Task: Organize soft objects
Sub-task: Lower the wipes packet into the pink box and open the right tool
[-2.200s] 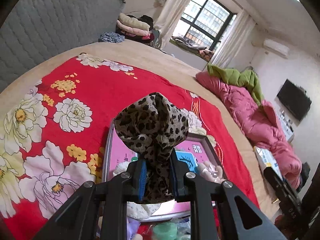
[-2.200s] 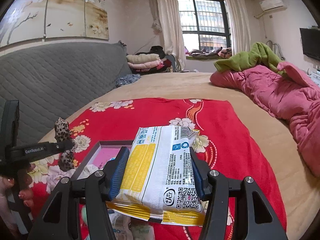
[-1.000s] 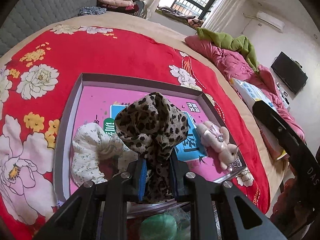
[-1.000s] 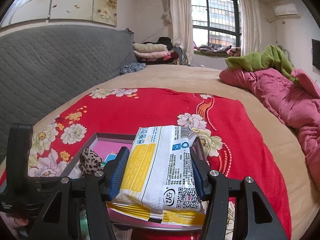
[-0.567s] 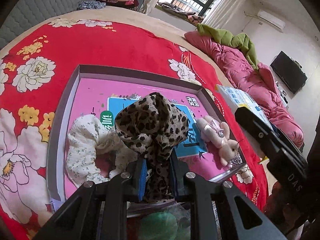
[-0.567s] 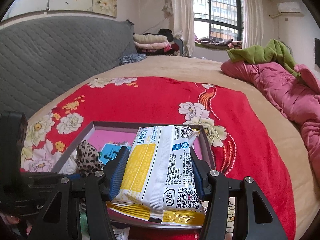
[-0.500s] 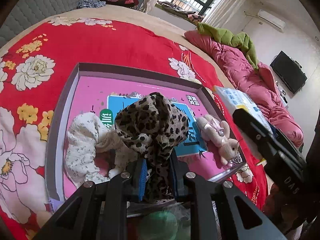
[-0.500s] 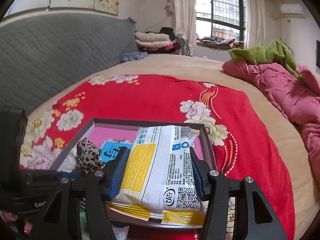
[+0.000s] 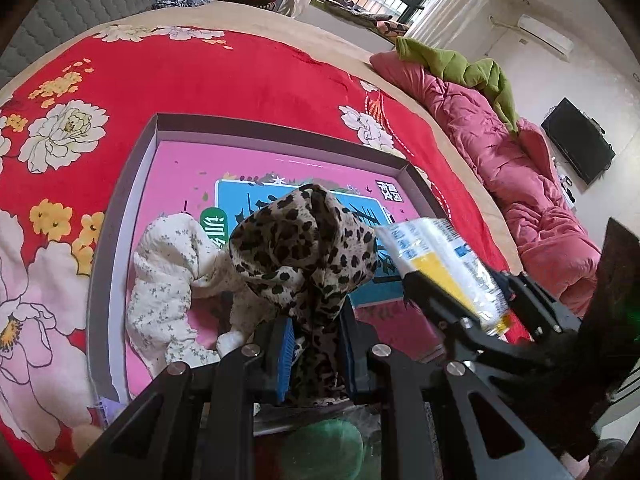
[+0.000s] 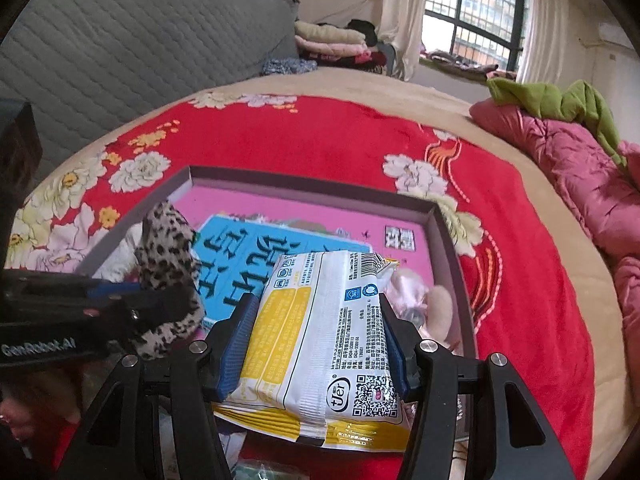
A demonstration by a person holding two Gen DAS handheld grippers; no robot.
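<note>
The left gripper point(image 9: 316, 344) pinches a leopard-print cloth point(image 9: 308, 248) bunched upright over a shallow pink-floored box point(image 9: 276, 136) on the bed. The right gripper point(image 10: 316, 344) clamps a white-and-yellow packet point(image 10: 320, 332), long axis pointing away, hiding most of a pink plush toy point(image 10: 436, 308). The box's far half is bare.

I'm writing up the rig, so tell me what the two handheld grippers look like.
Both the left gripper and right gripper are matte black angular frames with silver screw heads and blue ribbed pads. The left one carries white "GenRobot.AI" lettering on its side.
</note>
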